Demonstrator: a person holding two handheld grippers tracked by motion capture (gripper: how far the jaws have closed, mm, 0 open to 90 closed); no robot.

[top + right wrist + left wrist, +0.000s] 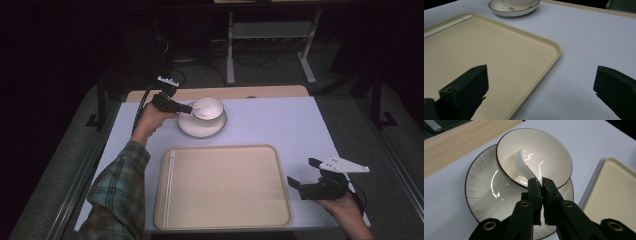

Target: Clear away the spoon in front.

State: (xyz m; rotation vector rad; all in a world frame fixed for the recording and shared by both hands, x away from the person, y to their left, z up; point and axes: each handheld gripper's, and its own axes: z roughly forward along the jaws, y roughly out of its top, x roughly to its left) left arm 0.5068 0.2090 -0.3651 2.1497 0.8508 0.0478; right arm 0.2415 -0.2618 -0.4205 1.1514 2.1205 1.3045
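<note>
On the pale lavender counter (pixel 280 125), the left claw (pixel 189 108) reaches the rim of a cream ceramic bowl (pixel 209 109), closed on the white spoon (pixel 199 111) inside it. The bowl stands on a round white plate (pixel 202 127). Nearer lies a beige rectangular plastic tray (pixel 222 186). The right claw (pixel 303 173) hovers beside the tray's right edge, jaws spread.

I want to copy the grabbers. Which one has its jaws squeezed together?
The left gripper: its jaws pinch the spoon handle in the bowl. The right gripper has its jaws wide apart, holding nothing.
</note>
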